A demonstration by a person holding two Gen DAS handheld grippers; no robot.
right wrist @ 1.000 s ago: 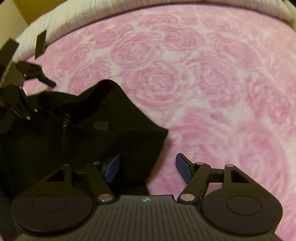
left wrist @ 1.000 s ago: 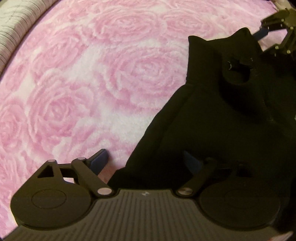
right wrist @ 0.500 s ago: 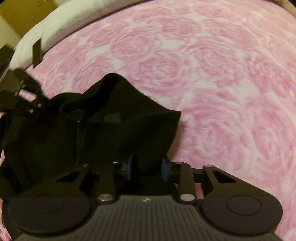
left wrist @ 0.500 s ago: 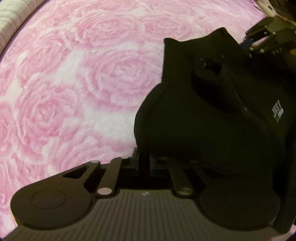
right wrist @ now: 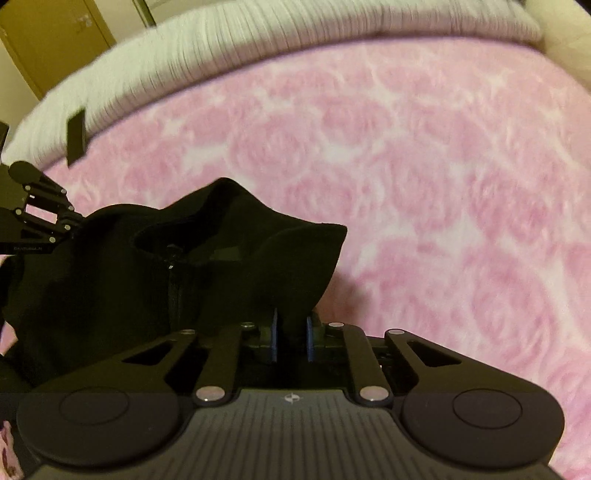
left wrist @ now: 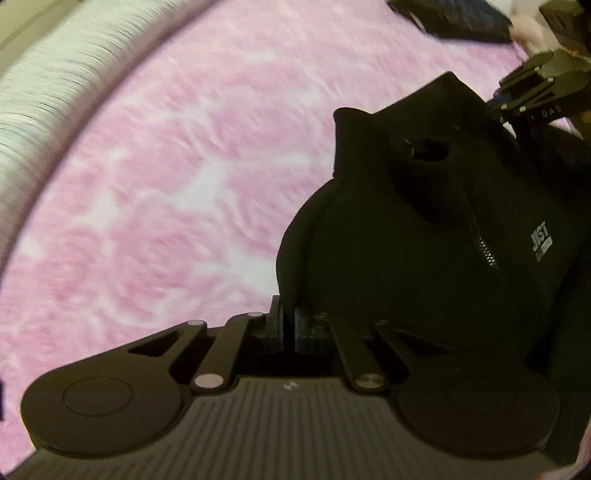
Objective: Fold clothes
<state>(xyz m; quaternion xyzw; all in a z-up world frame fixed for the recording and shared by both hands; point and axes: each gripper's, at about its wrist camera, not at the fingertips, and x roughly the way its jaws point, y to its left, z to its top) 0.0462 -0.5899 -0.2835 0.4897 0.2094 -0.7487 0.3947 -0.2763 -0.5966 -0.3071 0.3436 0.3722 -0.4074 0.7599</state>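
Observation:
A black zip-up jacket (left wrist: pixel 424 229) with small white lettering hangs lifted above the pink rose-patterned blanket (left wrist: pixel 166 184). My left gripper (left wrist: pixel 289 325) is shut on its shoulder edge. In the right wrist view my right gripper (right wrist: pixel 291 332) is shut on the jacket's (right wrist: pixel 184 266) other shoulder. The collar opening and zip face up between the two grippers. Each gripper shows in the other's view: the right gripper (left wrist: pixel 532 99) at the far right, the left gripper (right wrist: pixel 33 221) at the far left. The jacket's lower part is hidden.
The pink blanket (right wrist: pixel 424 192) covers the bed all around. A white ribbed bed edge (right wrist: pixel 258 48) runs along the far side. A dark folded item (left wrist: pixel 454 18) lies at the top right of the left wrist view. A brown door (right wrist: pixel 48 33) stands beyond the bed.
Both grippers went from open to shut on the jacket's shoulders, then lifted it off the blanket. The view has swung up toward the bed's edge.

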